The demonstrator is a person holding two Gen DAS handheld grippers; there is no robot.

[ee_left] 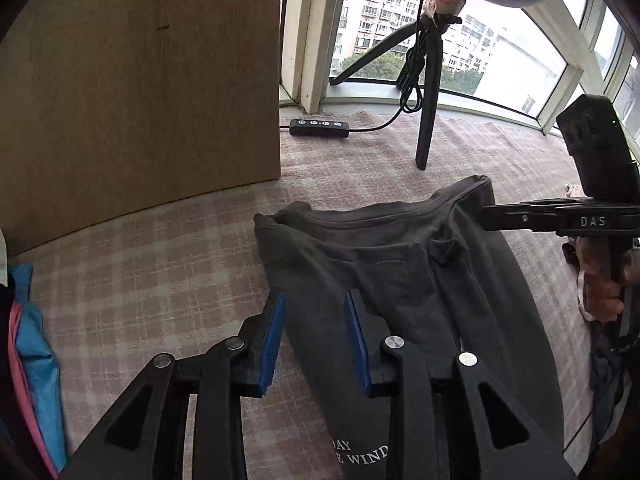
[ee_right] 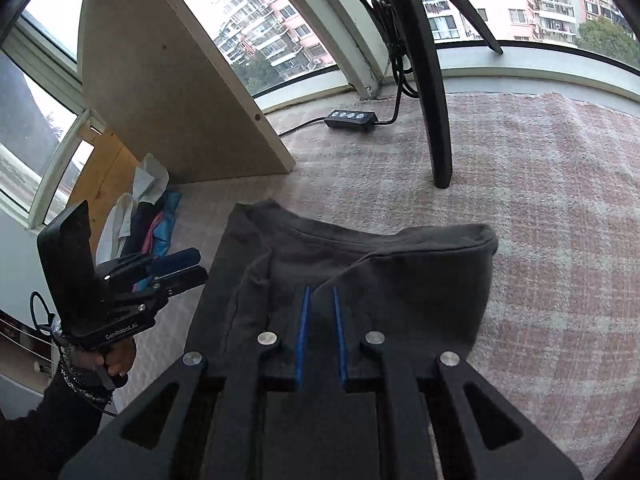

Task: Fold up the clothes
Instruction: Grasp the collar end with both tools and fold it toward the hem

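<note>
Fabric of the dark shirt (ee_right: pixel 400 280) was pinched between the nearly closed right tool (ee_right: pixel 320 336). Spread apart, the left tool (ee_left: pixel 316 344) was held over the shirt's edge. Folded clothes (ee_right: pixel 152 220) beside the wooden board (ee_right: pixel 160 80) were shown fully only in the right view.

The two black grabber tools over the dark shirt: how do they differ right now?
The left gripper has its blue pads spread wide, with the dark T-shirt between them but not pinched. The right gripper has its pads nearly together, with shirt cloth bunched at their tips; whether it grips is unclear. Both are black, blue-padded, hand-held, and near the shirt's collar end.
</note>
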